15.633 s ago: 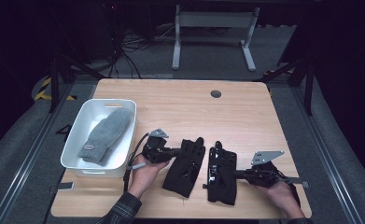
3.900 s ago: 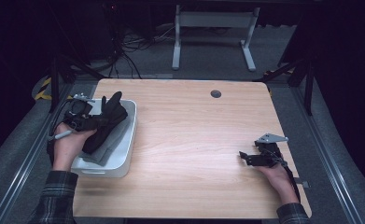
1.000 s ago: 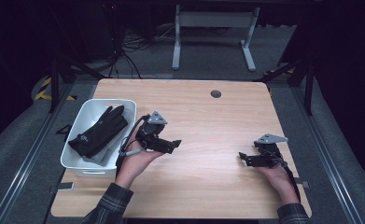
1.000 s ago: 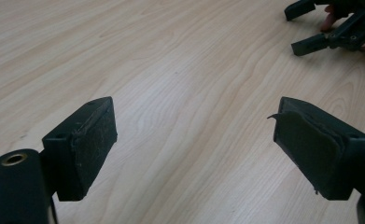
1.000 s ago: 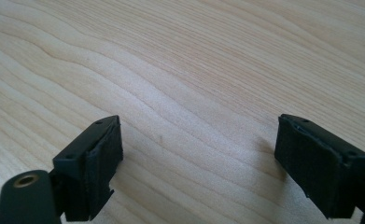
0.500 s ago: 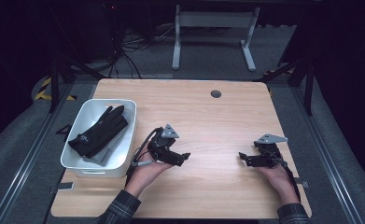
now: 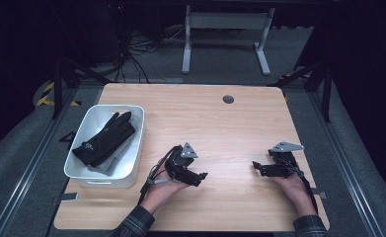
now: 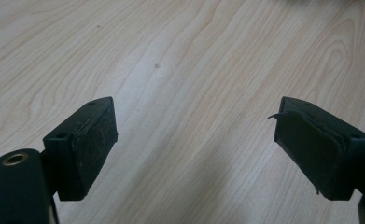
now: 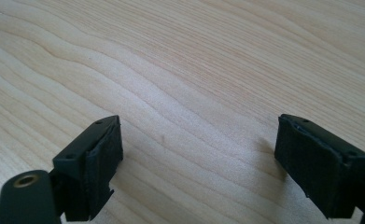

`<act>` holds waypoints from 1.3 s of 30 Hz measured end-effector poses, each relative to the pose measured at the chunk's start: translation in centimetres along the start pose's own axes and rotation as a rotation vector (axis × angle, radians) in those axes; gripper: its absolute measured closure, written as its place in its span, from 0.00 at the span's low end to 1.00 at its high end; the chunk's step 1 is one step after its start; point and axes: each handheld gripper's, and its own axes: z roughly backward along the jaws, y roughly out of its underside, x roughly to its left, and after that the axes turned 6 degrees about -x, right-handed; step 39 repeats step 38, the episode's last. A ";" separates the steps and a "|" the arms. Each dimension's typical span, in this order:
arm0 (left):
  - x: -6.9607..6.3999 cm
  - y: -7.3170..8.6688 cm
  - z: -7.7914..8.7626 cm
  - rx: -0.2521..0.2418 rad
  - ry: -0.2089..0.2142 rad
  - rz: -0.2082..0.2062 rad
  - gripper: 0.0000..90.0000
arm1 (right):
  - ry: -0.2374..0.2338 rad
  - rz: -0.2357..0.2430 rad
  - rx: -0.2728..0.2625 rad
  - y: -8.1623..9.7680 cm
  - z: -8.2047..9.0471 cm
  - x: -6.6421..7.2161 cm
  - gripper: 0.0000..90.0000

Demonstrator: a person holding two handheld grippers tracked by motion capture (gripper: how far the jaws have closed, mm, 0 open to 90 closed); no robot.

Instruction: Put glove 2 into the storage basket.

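High view has both grippers parked low over the wooden table (image 7: 190, 108), pointing in toward each other with a wide stretch of bare wood between their tips. The left gripper (image 7: 200, 177) sits in the person's left hand (image 7: 162, 190) and its jaws stand wide apart with nothing between them. In the left gripper view there's just wood grain in the gap, and the pads (image 8: 96, 149) look a bit scuffed, the one on the other side with its edge peeling. The right gripper (image 7: 256, 168) is the same story, jaws spread wide and holding nothing, the right hand (image 7: 290, 185) resting on the table behind it. In the right gripper view it's plain tabletop between and ahead of the jaws. The black gloves (image 7: 104, 139) are well off behind the left gripper's jaws, not in front of either pair. They're lying in the white bin (image 7: 131, 158) near the table's left edge, piled on top of something grey (image 7: 110, 160) in there. The bin sits just beside the left hand, but the jaws face away from it, toward the right gripper.
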 end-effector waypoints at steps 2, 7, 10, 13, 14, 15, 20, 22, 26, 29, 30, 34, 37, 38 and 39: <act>-0.2 0.1 -0.3 0.005 -0.005 -0.007 0.16 | -0.001 0.000 0.000 0.0 0.0 0.0 0.17; -0.7 0.6 -1.1 0.008 -0.001 -0.015 0.16 | -0.002 -0.001 0.000 0.0 0.0 0.0 0.17; -1.0 0.8 -1.7 0.018 0.001 -0.020 0.16 | -0.002 0.001 0.000 0.0 0.0 0.1 0.17; -1.1 0.9 -2.0 0.024 -0.002 -0.024 0.16 | -0.002 0.001 0.000 0.0 0.0 0.1 0.17; -1.1 1.0 -2.2 0.024 -0.003 -0.023 0.16 | -0.003 0.001 0.000 0.0 0.0 0.1 0.17; -1.1 1.0 -2.2 0.024 -0.003 -0.023 0.16 | -0.003 0.001 0.000 0.0 0.0 0.1 0.17; -1.1 1.6 -2.6 0.010 -0.036 -0.045 0.16 | -0.003 0.003 0.001 0.0 0.0 0.1 0.17; -1.2 1.9 -2.9 0.013 -0.044 -0.047 0.16 | -0.003 0.003 0.001 0.0 0.0 0.1 0.17; -1.2 2.0 -3.0 0.008 -0.046 -0.054 0.15 | -0.004 0.003 0.001 0.0 0.0 0.1 0.17; -1.2 2.0 -3.0 0.011 -0.042 -0.050 0.13 | -0.004 0.003 0.001 0.0 0.0 0.1 0.17; -1.2 2.0 -3.0 0.012 -0.042 -0.049 0.13 | -0.004 0.003 0.001 0.0 0.0 0.1 0.17; -1.2 2.0 -3.0 0.012 -0.041 -0.050 0.13 | -0.003 0.003 0.001 0.0 0.0 0.1 0.17; -1.2 2.0 -3.0 0.012 -0.041 -0.049 0.13 | -0.004 0.003 0.001 0.0 0.0 0.1 0.17; -1.2 2.0 -3.0 0.012 -0.041 -0.050 0.13 | -0.004 0.003 0.001 0.0 0.0 0.1 0.17; -1.2 2.0 -3.0 0.012 -0.041 -0.050 0.13 | -0.004 0.003 0.001 0.0 0.0 0.1 0.17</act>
